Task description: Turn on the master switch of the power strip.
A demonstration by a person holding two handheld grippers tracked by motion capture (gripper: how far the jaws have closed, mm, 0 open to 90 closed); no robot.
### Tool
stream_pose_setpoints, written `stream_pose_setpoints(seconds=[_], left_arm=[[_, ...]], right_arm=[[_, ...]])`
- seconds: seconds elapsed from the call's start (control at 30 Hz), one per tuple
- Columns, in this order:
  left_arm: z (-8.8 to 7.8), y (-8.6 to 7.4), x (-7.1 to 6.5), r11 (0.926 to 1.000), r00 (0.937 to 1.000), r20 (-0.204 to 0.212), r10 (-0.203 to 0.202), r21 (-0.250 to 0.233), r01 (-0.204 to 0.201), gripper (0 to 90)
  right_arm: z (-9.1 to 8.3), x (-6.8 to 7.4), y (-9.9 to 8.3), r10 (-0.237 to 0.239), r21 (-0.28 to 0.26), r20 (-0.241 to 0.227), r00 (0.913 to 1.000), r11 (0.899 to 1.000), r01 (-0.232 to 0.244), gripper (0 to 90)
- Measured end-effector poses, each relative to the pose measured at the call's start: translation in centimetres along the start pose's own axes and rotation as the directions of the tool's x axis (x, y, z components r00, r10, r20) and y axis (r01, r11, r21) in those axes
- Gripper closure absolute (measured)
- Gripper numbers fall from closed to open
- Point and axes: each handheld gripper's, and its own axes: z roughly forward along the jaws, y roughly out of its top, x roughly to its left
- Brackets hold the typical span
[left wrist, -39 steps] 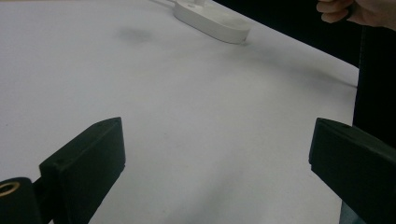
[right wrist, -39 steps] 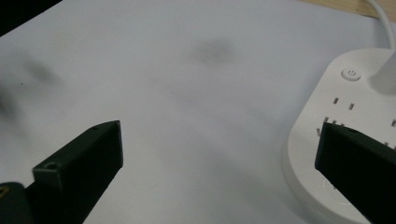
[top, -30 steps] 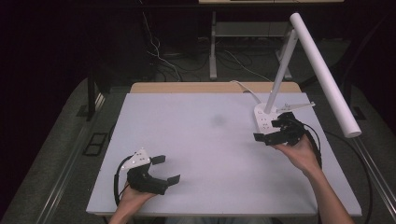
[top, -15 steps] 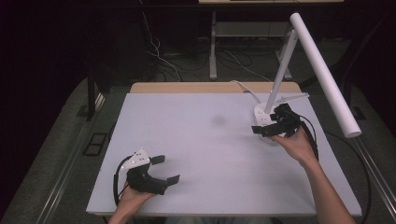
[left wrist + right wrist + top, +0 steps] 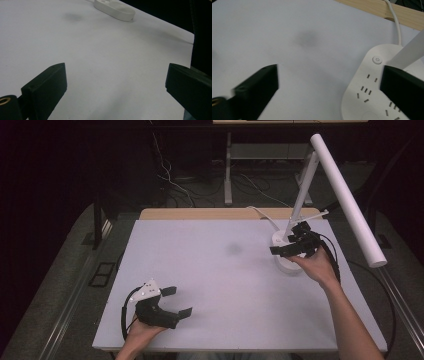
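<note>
Closing slightly, right gripper (image 5: 278, 251) jaws apparently empty above lamp base (image 5: 372, 95)

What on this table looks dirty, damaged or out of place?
A faint grey smudge marks the white table near its middle, left of the lamp base; it also shows in both gripper views. I cannot tell whether it is a stain or a dent. Nothing else stands out.

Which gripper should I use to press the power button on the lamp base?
Right. The right gripper hovers open at the lamp base, with the power button just beyond its jaws in the right gripper view. The left gripper sits at the table's near left corner, far from the base.
</note>
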Motion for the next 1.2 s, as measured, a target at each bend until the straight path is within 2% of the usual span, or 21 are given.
stream_pose_setpoints(seconds=[0.2,0.27,0.4,0.67,0.93,1.2], left_arm=[[0.0,0.1,0.0,1.0,1.0,0.006,-0.003,0.003,0.003,2.6],[0.0,0.0,0.0,1.0,1.0,0.007,-0.006,0.002,0.006,2.6],[0.0,0.0,0.1,1.0,1.0,0.004,-0.008,0.001,0.008,2.6],[-0.1,0.0,0.1,1.0,1.0,0.004,-0.007,-0.001,0.007,2.6],[0.0,0.0,0.0,1.0,1.0,-0.001,0.001,-0.001,-0.001,3.1],[-0.1,0.0,0.1,1.0,1.0,0.0,-0.004,-0.007,0.004,3.1]], right_arm=[[0.0,-0.5,0.9,-0.006,0.019,0.048,0.9988,1.0,0.005,33.1],[0.0,-0.6,1.0,-0.007,0.018,0.054,0.9985,1.0,0.006,35.5],[0.4,-0.9,1.4,-0.013,0.033,0.077,0.9969,0.999,0.01,46.5],[1.1,-1.1,2.3,-0.059,0.063,0.106,0.9926,0.997,0.052,64.0],[2.3,-0.9,3.2,-0.102,0.109,0.117,0.9879,0.99,0.089,86.9],[3.2,-0.7,3.9,-0.119,0.115,0.155,0.9807,0.988,0.102,89.2]])
